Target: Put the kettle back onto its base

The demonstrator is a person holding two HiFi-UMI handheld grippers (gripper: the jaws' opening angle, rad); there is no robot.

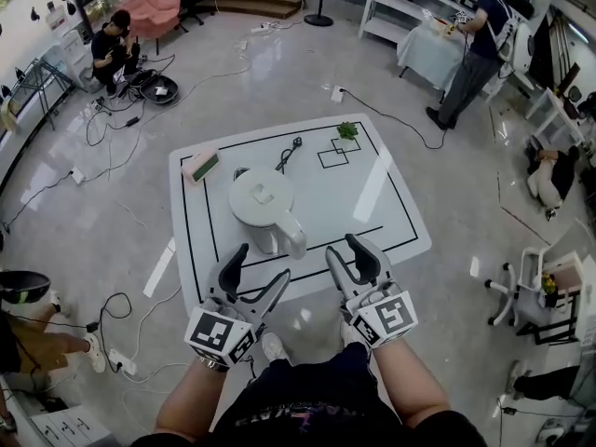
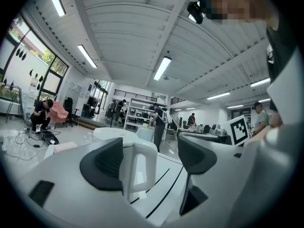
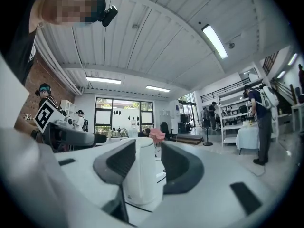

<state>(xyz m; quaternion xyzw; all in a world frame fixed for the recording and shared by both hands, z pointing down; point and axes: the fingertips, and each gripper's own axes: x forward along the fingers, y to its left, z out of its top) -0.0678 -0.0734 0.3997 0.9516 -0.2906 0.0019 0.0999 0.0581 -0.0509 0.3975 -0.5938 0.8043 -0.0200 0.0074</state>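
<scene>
The white kettle (image 1: 264,208) stands upright on the white table (image 1: 391,203), its handle (image 1: 292,237) turned toward me. A small grey part (image 1: 240,172) peeks out at its far side; I cannot tell whether that is the base. My left gripper (image 1: 262,264) hovers over the table's near edge, just short of the kettle, open and holding nothing. My right gripper (image 1: 344,251) is level with it to the right of the handle, also open and holding nothing. In the left gripper view the kettle (image 2: 114,137) shows beyond the jaws; in the right gripper view the kettle (image 3: 142,175) stands ahead, untouched.
A black cord with a plug (image 1: 289,154), a green-and-pink block (image 1: 200,165) and a small green plant piece (image 1: 347,130) lie at the table's far side. Cables (image 1: 121,110) trail over the floor. One person crouches (image 1: 116,49) far left; another stands (image 1: 470,49) far right.
</scene>
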